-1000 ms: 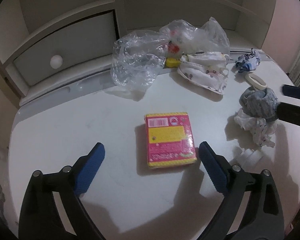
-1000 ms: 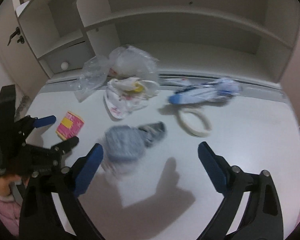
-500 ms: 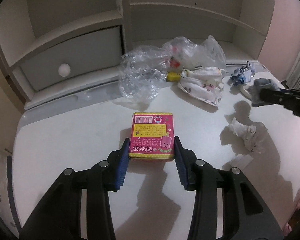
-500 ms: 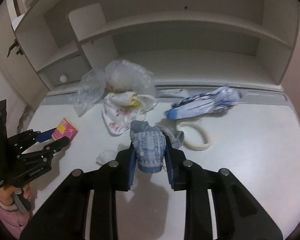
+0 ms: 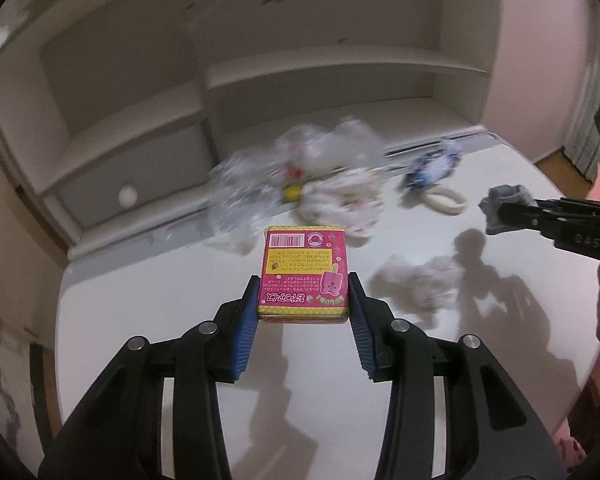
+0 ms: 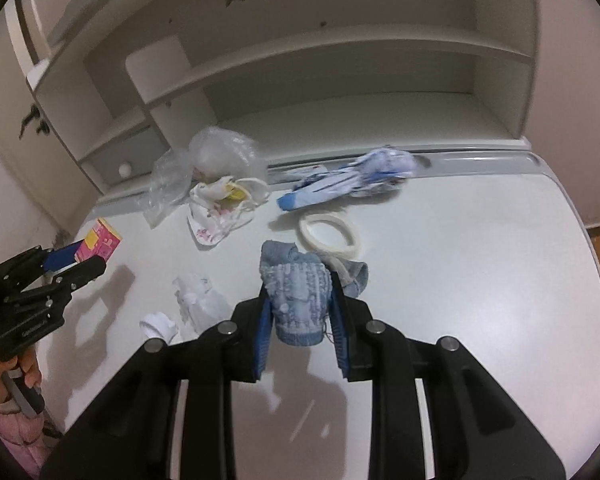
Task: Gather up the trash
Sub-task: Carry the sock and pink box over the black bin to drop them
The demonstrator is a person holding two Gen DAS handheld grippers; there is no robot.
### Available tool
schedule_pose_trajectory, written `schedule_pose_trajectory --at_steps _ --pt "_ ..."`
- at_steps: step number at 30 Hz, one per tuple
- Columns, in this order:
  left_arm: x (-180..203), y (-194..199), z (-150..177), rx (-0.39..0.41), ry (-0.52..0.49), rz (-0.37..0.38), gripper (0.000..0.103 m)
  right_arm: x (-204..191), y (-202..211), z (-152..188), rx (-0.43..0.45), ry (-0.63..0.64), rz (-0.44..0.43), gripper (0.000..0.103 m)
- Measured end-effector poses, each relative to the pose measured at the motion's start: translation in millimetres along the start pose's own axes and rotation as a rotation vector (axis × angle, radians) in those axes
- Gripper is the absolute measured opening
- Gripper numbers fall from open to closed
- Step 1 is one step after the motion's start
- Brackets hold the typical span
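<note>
My left gripper is shut on a pink and yellow snack box and holds it above the white table. The box also shows in the right wrist view. My right gripper is shut on a blue knitted sock, lifted off the table; it shows in the left wrist view at the right. Crumpled white tissue lies on the table between the two grippers, also in the left wrist view.
At the back lie clear plastic bags, a patterned white cloth, a blue and white wrapper and a roll of tape. White shelves with a drawer stand behind the table.
Both grippers closed on their objects, the left on the box and the right on the sock, and lifted them up off the table.
</note>
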State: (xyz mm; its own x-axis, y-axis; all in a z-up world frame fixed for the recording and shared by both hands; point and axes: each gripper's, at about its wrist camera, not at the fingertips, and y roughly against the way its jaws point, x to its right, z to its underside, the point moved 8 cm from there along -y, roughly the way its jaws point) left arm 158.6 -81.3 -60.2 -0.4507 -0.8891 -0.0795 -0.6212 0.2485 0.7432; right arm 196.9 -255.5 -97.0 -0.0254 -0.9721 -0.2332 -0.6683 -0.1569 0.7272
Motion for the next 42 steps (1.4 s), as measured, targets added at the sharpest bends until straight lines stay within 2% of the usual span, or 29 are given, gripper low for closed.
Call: schedule_pose_trajectory --at_steps 4,8,13,17,19,22,25,27,30,33,36,38,42 --pt "45.7 12.4 -14.4 0.017 -0.068 0.032 0.042 29.0 35.1 2.8 0.062 -0.046 -0.003 0.026" --pt "120.3 21.1 -24.2 0.023 -0.173 0.092 0.042 79.1 83.2 17.0 0.113 -0.109 0.038 0.026" --pt "212.4 25.9 -22.3 0.012 -0.273 0.214 0.042 147.7 161.1 64.5 0.166 -0.178 0.187 0.026" --pt "310.0 39.1 -12.8 0.007 -0.419 0.352 0.041 230.2 215.3 126.4 0.193 -0.331 0.358 0.026" --pt "359.2 49.9 0.0 0.000 -0.493 0.434 0.041 265.8 229.3 161.7 0.179 -0.431 0.399 0.026" --pt "435.2 60.0 42.3 -0.060 -0.633 0.566 0.042 310.9 233.1 217.6 0.127 -0.565 0.430 0.026" --pt "503.7 48.1 109.6 -0.220 -0.723 0.715 0.042 344.5 200.0 272.9 -0.011 -0.683 0.360 0.026" --pt "530.2 34.4 142.4 -0.291 -0.748 0.756 0.042 353.5 175.4 294.3 -0.100 -0.703 0.321 0.026" --pt "558.5 -7.4 188.1 -0.363 -0.771 0.725 0.042 362.7 142.0 322.6 -0.238 -0.690 0.308 0.026" --pt "564.6 -52.0 214.1 -0.405 -0.712 0.686 0.041 364.1 126.4 330.7 -0.308 -0.634 0.348 0.026" --pt "550.6 -78.0 222.1 -0.418 -0.555 0.687 0.041 360.3 123.7 331.8 -0.319 -0.611 0.347 0.026" --pt "537.9 -86.6 223.1 -0.448 -0.492 0.680 0.041 356.7 125.3 331.7 -0.328 -0.590 0.352 0.026" --pt "531.9 -84.7 219.5 -0.437 -0.482 0.676 0.041 347.7 113.0 337.6 -0.367 -0.582 0.317 0.026"
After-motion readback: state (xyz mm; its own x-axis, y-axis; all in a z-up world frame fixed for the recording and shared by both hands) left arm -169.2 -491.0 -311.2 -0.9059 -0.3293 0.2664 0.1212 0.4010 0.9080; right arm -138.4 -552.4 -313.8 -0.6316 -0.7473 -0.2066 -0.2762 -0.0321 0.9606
